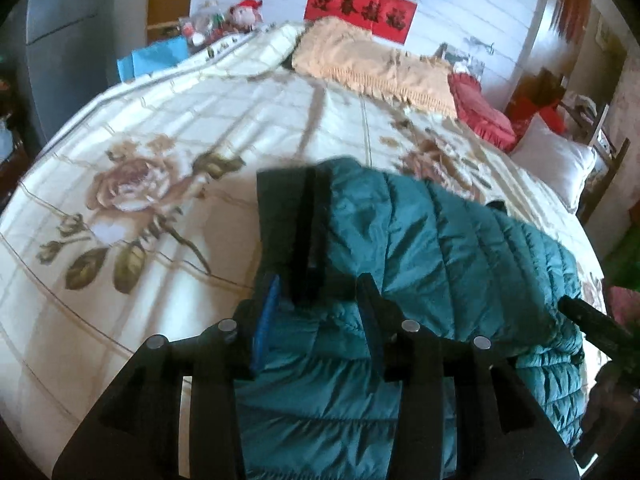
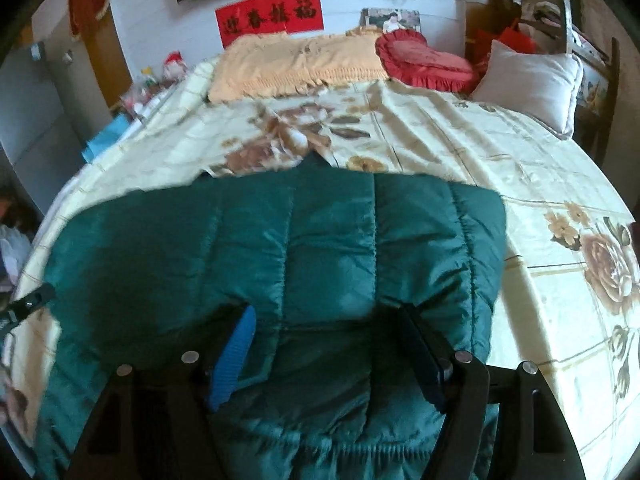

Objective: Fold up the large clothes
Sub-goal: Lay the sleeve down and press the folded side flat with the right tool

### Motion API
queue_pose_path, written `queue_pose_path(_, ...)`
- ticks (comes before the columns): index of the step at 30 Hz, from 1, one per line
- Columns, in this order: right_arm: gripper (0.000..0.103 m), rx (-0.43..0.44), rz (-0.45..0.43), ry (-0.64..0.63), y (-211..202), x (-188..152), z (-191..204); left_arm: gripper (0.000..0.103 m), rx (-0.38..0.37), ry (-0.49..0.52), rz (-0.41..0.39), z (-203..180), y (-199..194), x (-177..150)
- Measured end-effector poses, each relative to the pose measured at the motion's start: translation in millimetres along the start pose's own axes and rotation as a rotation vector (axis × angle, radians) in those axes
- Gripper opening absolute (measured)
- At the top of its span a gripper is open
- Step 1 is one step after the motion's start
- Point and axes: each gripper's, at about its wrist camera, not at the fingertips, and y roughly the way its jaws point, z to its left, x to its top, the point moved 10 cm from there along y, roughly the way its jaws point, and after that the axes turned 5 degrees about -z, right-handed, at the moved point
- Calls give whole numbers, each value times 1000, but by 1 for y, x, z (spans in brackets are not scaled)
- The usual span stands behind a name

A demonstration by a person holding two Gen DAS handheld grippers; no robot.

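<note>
A teal quilted puffer jacket [image 1: 440, 240] lies folded on the bed, with a dark placket strip [image 1: 310, 232] along its left edge. My left gripper [image 1: 319, 284] hovers over that edge with its jaws a little apart; the placket's end lies between the fingers and the pads do not press on it. In the right wrist view the jacket [image 2: 320, 232] fills the foreground. My right gripper [image 2: 327, 312] stands wide open above its near part, with fabric under and between the fingers but not pinched. The other gripper's tip [image 2: 28, 300] shows at the jacket's left side.
The bed has a cream floral bedspread [image 1: 160, 128]. At its head lie a peach fringed blanket [image 2: 296, 64], a red heart cushion [image 2: 424, 60] and a white pillow [image 2: 532, 80]. Toys and a blue bag [image 1: 156, 56] sit by the far left corner. A chair [image 2: 600, 80] stands at the right.
</note>
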Motion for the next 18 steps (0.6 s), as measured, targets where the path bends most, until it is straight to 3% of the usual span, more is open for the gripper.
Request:
queue_pose_path(4,70,30,-40,-17,-22,12,12,40,-24,-3,-64,-9,-18,15)
queue_pose_path(7,70,41,-56,-25,-24,22,22,52,-37,9,-68,-20,-18,19)
queue_pose_path(9,70,44,-59,-26,-20,29,28,52,-38,28,-77,-30,-12,21)
queue_pose_path(18,70,10,-20,-54,30,44,43,52,38,104,3,-40,47,9)
